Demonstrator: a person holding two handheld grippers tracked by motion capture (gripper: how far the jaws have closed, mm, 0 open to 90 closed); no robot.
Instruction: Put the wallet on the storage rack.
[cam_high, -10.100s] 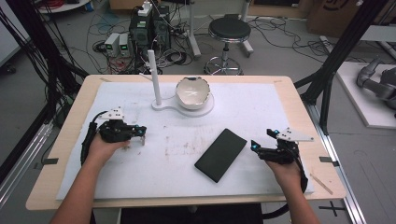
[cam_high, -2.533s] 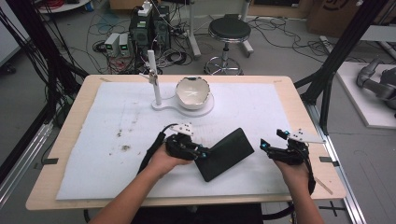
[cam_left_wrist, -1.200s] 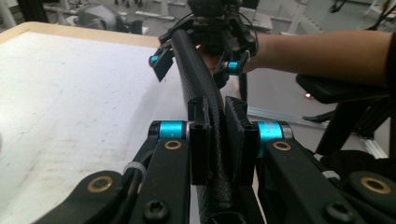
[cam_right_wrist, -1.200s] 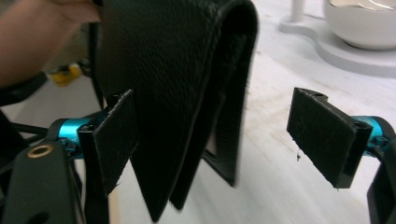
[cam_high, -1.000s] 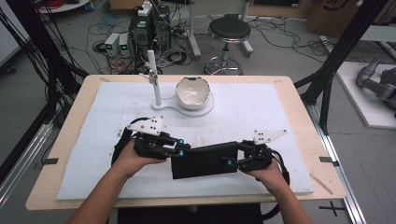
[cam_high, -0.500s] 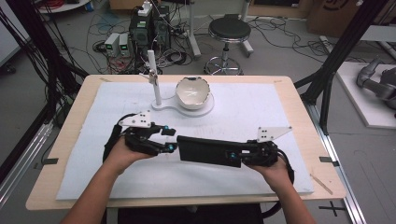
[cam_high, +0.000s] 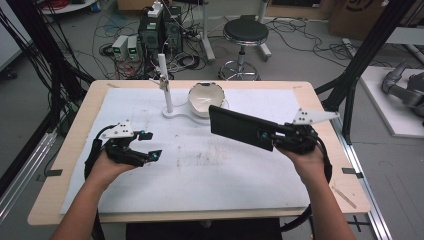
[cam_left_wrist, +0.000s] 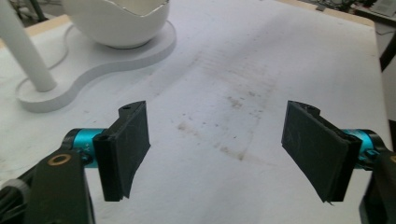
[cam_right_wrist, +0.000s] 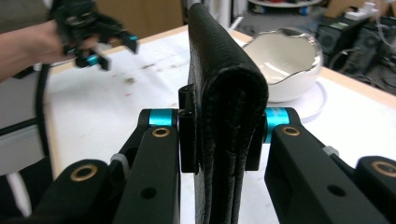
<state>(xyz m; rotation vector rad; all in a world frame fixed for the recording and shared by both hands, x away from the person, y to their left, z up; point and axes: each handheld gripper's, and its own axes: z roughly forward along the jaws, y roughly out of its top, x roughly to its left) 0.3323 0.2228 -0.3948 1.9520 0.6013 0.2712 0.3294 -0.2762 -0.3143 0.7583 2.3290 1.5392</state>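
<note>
A black leather folding case (cam_high: 235, 127) hangs in the air over the right half of the white mat, held on edge. My right gripper (cam_high: 265, 136) is shut on its near end; in the right gripper view both pads press the folded case (cam_right_wrist: 219, 56) between the jaws of my right gripper (cam_right_wrist: 224, 135). My left gripper (cam_high: 150, 145) rests low over the left of the mat, well apart from the case. Its jaws have just been opening, and in the left gripper view my left gripper (cam_left_wrist: 224, 154) stands wide with nothing between the pads.
A white bowl (cam_high: 206, 97) sits on a white base with an upright post (cam_high: 164, 82) at the back middle of the mat. The stained mat (cam_high: 200, 165) covers most of the wooden table (cam_high: 345, 165). In the right gripper view the bowl (cam_right_wrist: 285, 60) lies just behind the case.
My left gripper let go of the case, opened and drew back to the left. My right gripper lifted the case off the mat and swung it up to the right.
</note>
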